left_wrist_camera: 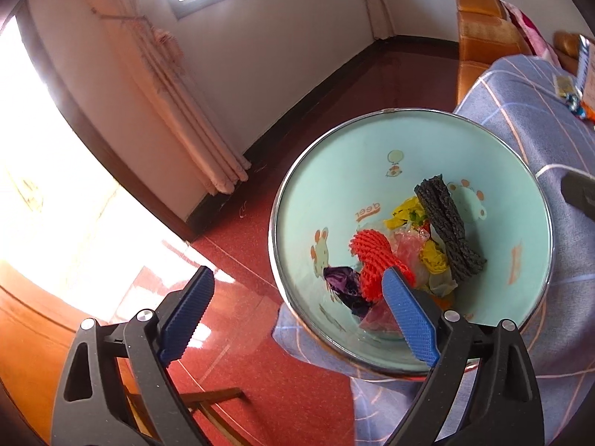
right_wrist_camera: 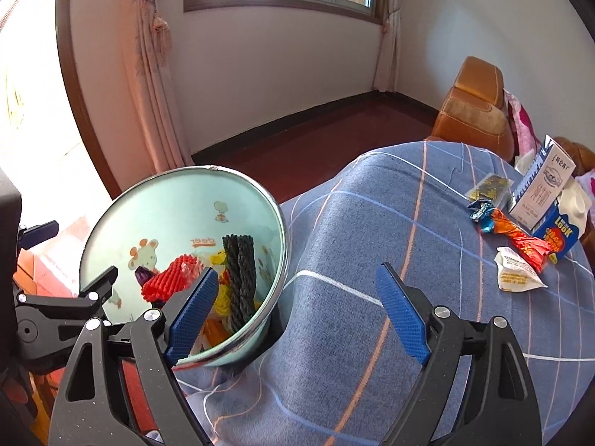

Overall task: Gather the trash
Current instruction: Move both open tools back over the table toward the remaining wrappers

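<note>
In the left wrist view, the left tongs hang wide open with nothing between the blue pads, the right pad reaching over the near rim of the trash bin while the left pad sits over the red floor. The bin is pale green inside with cartoon animals and a metal rim, and it stands at about 3 o'clock from the tongs, against the blue checked cloth covering the surface. Inside the bin lie a red foam net, a black foam net leaning on the far wall at 1 o'clock, yellow wrappers, a purple wrapper at 9 o'clock of the pile, and clear plastic in between. A pink curtain hangs at 11 o'clock by the wall. In the right wrist view, the right tongs are likewise spread wide and empty, the left pad overlapping the bin's near rim and the right pad over the cloth. The bin sits at 9 o'clock, tilted toward the camera, with the left tongs' black frame just beside it at the far left. Uncollected trash lies well apart at 2 o'clock on the cloth: a white milk carton, a blue carton touching it, a red-orange wrapper, a blue foil wrapper, a crumpled white packet and a small black-and-gold sachet. An orange sofa stands behind the surface.
</note>
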Demonstrator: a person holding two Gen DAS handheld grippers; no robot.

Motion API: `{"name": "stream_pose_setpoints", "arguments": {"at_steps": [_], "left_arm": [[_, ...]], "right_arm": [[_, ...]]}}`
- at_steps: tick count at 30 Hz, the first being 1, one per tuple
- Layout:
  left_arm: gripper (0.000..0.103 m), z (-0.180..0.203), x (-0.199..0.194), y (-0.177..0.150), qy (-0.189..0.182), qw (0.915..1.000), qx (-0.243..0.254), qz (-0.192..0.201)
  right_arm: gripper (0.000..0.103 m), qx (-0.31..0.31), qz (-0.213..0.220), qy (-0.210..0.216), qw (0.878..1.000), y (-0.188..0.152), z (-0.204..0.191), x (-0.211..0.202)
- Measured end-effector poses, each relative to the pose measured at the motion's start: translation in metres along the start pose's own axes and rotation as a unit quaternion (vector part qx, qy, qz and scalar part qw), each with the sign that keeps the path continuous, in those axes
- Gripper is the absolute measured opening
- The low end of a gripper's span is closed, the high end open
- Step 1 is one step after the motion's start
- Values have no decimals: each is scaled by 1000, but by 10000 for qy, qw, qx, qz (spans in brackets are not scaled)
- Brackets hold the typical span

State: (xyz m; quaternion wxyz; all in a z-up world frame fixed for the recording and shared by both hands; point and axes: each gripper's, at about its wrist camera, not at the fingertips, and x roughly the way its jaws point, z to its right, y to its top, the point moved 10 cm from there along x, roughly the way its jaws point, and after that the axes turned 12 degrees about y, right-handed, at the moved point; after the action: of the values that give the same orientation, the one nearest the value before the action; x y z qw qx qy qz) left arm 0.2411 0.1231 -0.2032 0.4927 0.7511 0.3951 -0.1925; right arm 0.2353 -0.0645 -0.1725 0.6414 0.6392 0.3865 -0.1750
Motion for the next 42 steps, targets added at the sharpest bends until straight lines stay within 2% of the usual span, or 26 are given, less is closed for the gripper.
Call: {"name": "stream_pose_setpoints", "arguments": {"at_steps": [3, 6, 11, 15, 19, 24, 29, 31, 35, 38, 42], "left_arm": [[91, 1, -4, -9, -203, 9994, -244, -154], [91, 10, -11, -17, -327, 9991, -87, -242], [91, 31, -30, -16, -416, 9989, 229, -58], [91, 57, -48, -8, -619, 9972, 412, 49], [91, 99, -73, 6, -775, 9931, 810, 352], [91, 144, -94, 21, -881, 9877, 1170, 548], [91, 175, -109, 34, -982, 9840, 1355, 616], [91, 179, -112, 37, -994, 9834, 1382, 620], [91, 186, -113, 42, -968, 9836, 1408, 584], [91, 186, -113, 45, -871, 9839, 1442, 598], [91, 183, -109, 49, -776, 9847, 1461, 554]], "right_arm": [[85, -65, 16, 26, 10000, -7, -3, -5], [85, -143, 9, 43, 9999, -14, -1, -10], [85, -80, 49, -144, 9999, -24, 26, -25], [84, -105, 8, -408, 9991, -39, 63, -43], [79, -59, -76, -718, 9974, -59, 109, -63], [75, 361, -118, -1030, 9940, -76, 177, -85], [74, 619, 34, -1297, 9896, -62, 242, -107], [71, 666, 120, -1379, 9881, -46, 269, -111], [68, 737, 214, -1154, 9903, -15, 297, -98], [67, 548, 140, -878, 9945, 2, 294, -77], [54, 442, -340, -522, 9971, 2, 292, -35]]}}
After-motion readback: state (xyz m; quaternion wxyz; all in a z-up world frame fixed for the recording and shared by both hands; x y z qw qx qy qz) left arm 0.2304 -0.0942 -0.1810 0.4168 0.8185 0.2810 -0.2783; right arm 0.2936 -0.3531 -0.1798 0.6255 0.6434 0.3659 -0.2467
